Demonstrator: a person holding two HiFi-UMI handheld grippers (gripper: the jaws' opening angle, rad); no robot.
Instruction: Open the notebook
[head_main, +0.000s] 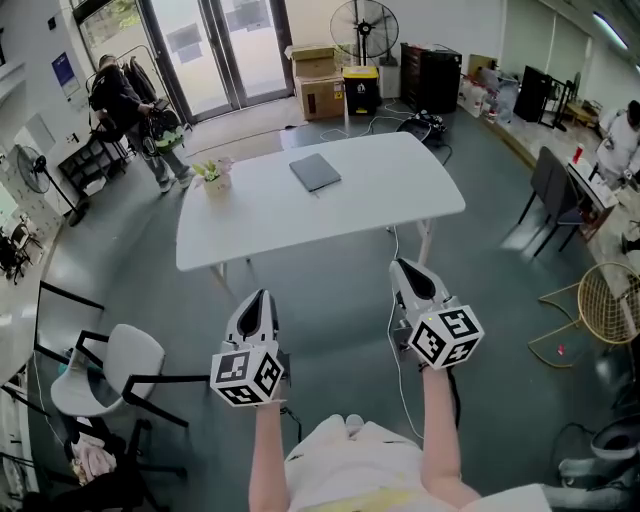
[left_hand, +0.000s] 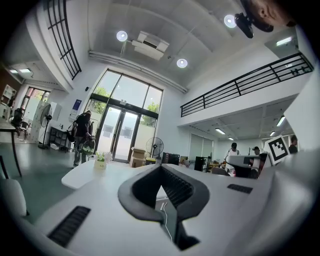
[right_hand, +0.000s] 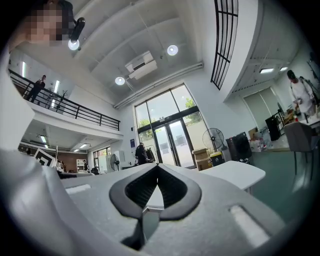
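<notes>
1. Pointing level toward the table, the left gripper (head_main: 262, 297), a white two-jaw tool with a marker cube at its rear, is held in the person's left hand. In the left gripper view (left_hand: 161, 166) its dark ribbed pads meet at the tips, with nothing between them.
2. The right gripper (head_main: 400, 265), of the same make, is held level just beside it and a little further forward. In the right gripper view (right_hand: 158, 165) its jaws are pressed together and empty.
3. Both grippers hang over the grey floor, well short of the near edge of the white rectangular table with rounded corners (head_main: 260, 230).
4. The dark grey closed notebook (head_main: 315, 171) lies flat on the tabletop, in its far half, near the middle of the far edge and well apart from both grippers.
5. A small potted plant in a pale pot (head_main: 215, 177) stands near the far left corner of the tabletop, apart from the notebook.
6. A thin white cable (head_main: 392, 335) runs across the floor from under the table.
7. A white chair with a black frame (head_main: 110, 365) stands on the floor to the left of the left gripper.
8. Beyond the table, brown cardboard boxes (head_main: 318, 80) are stacked, and a person in dark clothes (head_main: 125, 100) stands by the glass doors (head_main: 215, 50).
</notes>
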